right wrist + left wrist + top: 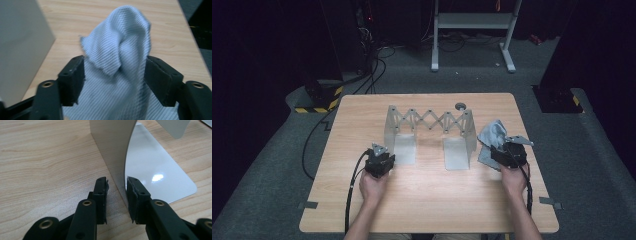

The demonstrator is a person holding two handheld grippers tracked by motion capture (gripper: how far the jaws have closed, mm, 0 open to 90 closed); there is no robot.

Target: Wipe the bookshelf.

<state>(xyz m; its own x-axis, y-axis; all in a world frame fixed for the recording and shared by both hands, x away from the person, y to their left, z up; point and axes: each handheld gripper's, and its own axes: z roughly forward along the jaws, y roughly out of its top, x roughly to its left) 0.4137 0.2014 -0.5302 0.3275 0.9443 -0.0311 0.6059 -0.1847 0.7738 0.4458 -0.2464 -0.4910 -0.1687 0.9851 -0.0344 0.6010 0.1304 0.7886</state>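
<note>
A pale wood-grain table (pixel 427 200) fills the centre of the high view, its top smooth and rectangular with rounded corners. At its middle stands a grey metal rack (pixel 430 131): two upright panels joined by a zigzag scissor lattice, each panel bent at the foot into a flat, glossy base plate with rounded corners.

The left gripper (pixel 379 163) sits at centre left of the high view, just at the near edge of the left base plate. In the left gripper view its black jaws stand either side of the thin upright edge of the left panel (pixel 112 157). The pads, matte with frayed facing, are a narrow way apart; a sliver of gap appears to remain on each side of the sheet, though the angle makes contact hard to rule out.

The right gripper (pixel 508 154) sits at centre right of the high view, over a crumpled grey-blue cloth (pixel 492 135) lying on the table just right of the rack's right panel. In the right gripper view the cloth (pixel 120 65) shows a fine ribbed weave and rises in a soft peak between the jaws. Those jaws are spread wide, the fabric lying between them with neither pad pressing it.
</note>
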